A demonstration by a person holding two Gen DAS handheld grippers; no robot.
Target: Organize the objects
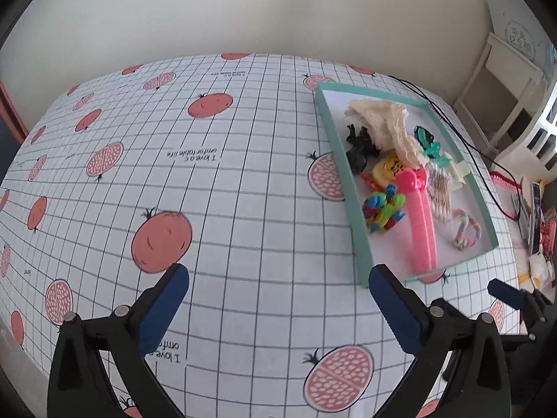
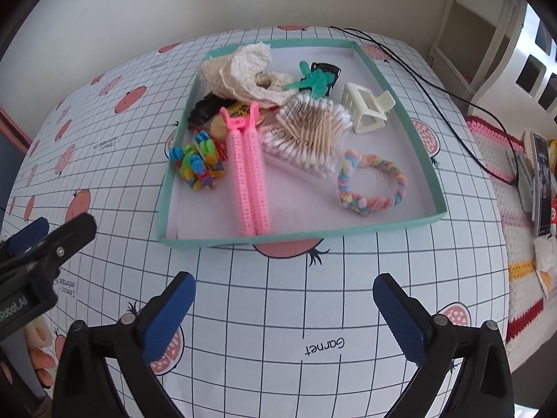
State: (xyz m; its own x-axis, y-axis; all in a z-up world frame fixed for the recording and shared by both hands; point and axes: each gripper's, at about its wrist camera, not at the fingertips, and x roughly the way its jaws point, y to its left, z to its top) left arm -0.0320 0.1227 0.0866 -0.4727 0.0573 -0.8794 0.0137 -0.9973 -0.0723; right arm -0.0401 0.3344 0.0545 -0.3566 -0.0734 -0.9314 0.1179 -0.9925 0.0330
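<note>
- Both claws spread wide and empty: left claw, right claw, above bare bench.
- Tray near bench's far right corner, crammed: roller, swabs, clips.
- Risk: snagging neighbours when reaching into clutter, or nudging tray.

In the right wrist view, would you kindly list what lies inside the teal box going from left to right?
Colourful plastic clips → pink hair rollers → pack of cotton swabs → cream hair claw clip, with the pastel braided hair tie below it.
</note>
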